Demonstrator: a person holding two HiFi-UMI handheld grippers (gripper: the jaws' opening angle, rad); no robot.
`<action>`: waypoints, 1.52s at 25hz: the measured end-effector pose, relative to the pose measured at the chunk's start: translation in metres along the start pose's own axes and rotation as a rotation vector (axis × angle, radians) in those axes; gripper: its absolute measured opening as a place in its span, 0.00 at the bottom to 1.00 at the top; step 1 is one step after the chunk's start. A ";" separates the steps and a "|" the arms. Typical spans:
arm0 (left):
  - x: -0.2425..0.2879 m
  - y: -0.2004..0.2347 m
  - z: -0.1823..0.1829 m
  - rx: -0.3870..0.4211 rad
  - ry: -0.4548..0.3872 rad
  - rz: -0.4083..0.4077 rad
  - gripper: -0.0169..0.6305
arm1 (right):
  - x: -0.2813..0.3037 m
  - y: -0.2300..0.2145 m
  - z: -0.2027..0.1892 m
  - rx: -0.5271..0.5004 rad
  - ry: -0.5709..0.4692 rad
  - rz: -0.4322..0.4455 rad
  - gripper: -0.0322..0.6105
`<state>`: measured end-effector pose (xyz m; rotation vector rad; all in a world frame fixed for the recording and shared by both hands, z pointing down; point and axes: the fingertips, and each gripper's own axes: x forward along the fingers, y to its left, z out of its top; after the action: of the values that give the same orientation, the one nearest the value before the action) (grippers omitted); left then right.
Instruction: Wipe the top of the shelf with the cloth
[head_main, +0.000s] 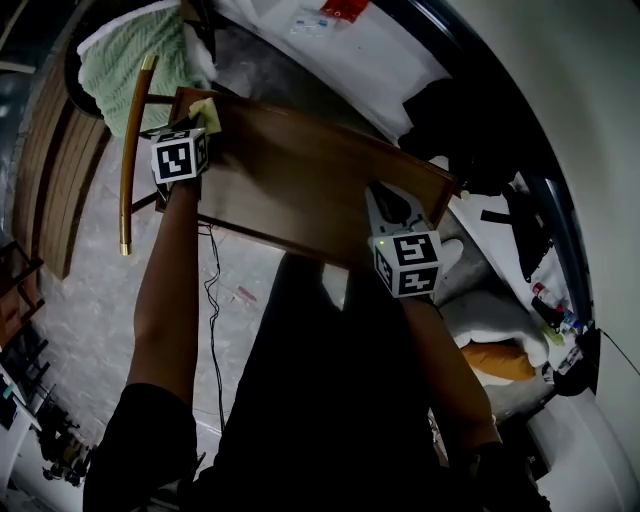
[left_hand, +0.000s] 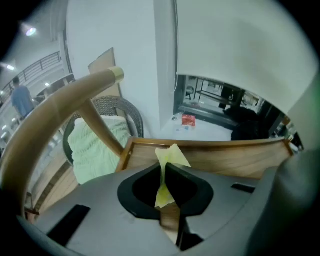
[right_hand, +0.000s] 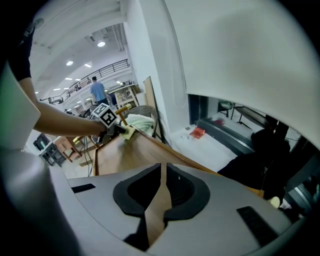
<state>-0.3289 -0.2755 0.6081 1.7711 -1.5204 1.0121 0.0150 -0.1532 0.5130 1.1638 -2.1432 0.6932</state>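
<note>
The shelf's brown wooden top (head_main: 300, 175) runs from upper left to right in the head view. My left gripper (head_main: 205, 112) is at its far left corner, shut on a pale yellow cloth (left_hand: 167, 165) that sticks up between the jaws and shows as a small scrap (head_main: 207, 107) from above. In the right gripper view the same cloth (right_hand: 128, 131) lies at the far end of the shelf top (right_hand: 130, 155). My right gripper (head_main: 392, 203) rests over the near right part of the top, jaws shut with nothing between them (right_hand: 163, 172).
A curved wooden chair back (head_main: 130, 140) and a green knitted cushion (head_main: 125, 65) stand beside the shelf's left end. White bedding (head_main: 500, 320) and dark items lie at right. A black cable (head_main: 212, 300) trails on the floor. A person (right_hand: 98, 91) stands far off.
</note>
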 end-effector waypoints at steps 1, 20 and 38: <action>-0.005 -0.015 0.001 -0.001 -0.011 -0.023 0.08 | -0.006 -0.009 -0.002 0.006 -0.005 -0.010 0.12; -0.075 -0.502 -0.029 0.202 0.024 -0.680 0.08 | -0.122 -0.172 -0.092 0.111 -0.012 -0.137 0.12; -0.056 -0.478 -0.041 0.287 0.021 -0.541 0.08 | -0.110 -0.142 -0.096 0.087 0.005 -0.079 0.12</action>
<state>0.1307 -0.1278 0.6033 2.1942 -0.8275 0.9893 0.2105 -0.0950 0.5234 1.2835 -2.0688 0.7593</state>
